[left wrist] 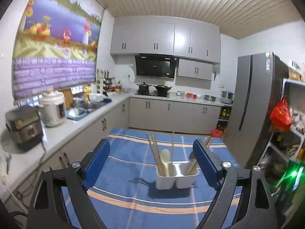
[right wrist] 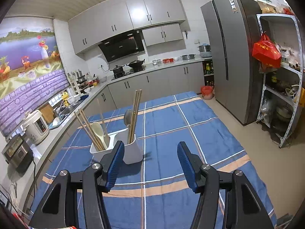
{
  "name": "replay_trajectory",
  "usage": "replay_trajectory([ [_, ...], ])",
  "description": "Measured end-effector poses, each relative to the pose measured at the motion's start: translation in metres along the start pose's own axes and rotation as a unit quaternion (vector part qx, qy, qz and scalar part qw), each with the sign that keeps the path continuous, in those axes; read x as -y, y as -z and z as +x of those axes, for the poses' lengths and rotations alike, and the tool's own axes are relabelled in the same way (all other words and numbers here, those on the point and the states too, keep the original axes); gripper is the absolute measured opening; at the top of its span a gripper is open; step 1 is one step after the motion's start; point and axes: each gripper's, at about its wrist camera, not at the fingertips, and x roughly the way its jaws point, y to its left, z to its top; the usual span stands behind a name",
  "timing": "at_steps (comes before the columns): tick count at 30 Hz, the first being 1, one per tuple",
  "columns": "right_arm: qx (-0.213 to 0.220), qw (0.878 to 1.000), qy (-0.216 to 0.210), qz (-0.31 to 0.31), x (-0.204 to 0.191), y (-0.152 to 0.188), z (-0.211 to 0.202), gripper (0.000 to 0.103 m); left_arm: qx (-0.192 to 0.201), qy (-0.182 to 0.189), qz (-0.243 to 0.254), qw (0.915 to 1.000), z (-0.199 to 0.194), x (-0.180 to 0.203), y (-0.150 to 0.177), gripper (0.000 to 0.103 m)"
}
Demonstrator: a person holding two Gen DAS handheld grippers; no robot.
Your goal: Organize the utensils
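A white two-compartment utensil holder (left wrist: pixel 176 177) (right wrist: pixel 131 150) stands on a table with a blue plaid cloth (left wrist: pixel 133 171) (right wrist: pixel 171 133). Its left compartment holds wooden chopsticks (right wrist: pixel 87 127) and a cream plastic spoon (left wrist: pixel 165 157) (right wrist: pixel 98 130). Its right compartment holds more chopsticks (right wrist: pixel 135 112) and a metal spoon (right wrist: pixel 127 117). My left gripper (left wrist: pixel 151 150) is open and empty, the holder between and beyond its fingers. My right gripper (right wrist: pixel 150 152) is open and empty, just right of the holder, its left finger in front of it.
A kitchen counter (left wrist: pixel 63 129) with a rice cooker (left wrist: pixel 52 107), another cooker and a sink runs along the left. A stove with pots stands at the back. A grey fridge (right wrist: pixel 228 57) and a metal shelf rack (right wrist: pixel 282 80) with a red bag stand to the right.
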Motion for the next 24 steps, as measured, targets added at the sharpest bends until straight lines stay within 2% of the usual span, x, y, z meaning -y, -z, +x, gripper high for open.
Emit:
replay_trajectory([
  [4,0.019,0.999,-0.002,-0.031,-0.008,-0.003,-0.015,0.062,0.012,-0.026,0.026,0.9993,-0.014,0.002,-0.001,0.096],
  [7,0.045,0.997,0.019,-0.061,-0.012,-0.008,-0.027,0.063,0.029,-0.046,0.025,0.9982,-0.025,-0.002,0.001,0.103],
  [10,0.064,0.993,0.045,-0.090,-0.012,-0.012,-0.037,0.064,0.038,-0.062,0.023,0.9971,-0.031,-0.005,0.003,0.103],
  [14,0.075,0.990,0.059,-0.102,-0.010,-0.014,-0.047,0.068,0.020,-0.048,0.025,0.9984,-0.029,-0.005,0.007,0.103],
  [19,0.060,0.992,0.038,-0.101,-0.017,-0.010,-0.047,0.069,-0.012,-0.027,0.035,0.9990,-0.018,0.002,0.018,0.103],
  [24,0.039,0.993,0.018,-0.108,-0.033,0.002,-0.041,0.071,-0.054,-0.003,0.023,0.9983,-0.009,0.001,0.031,0.103],
])
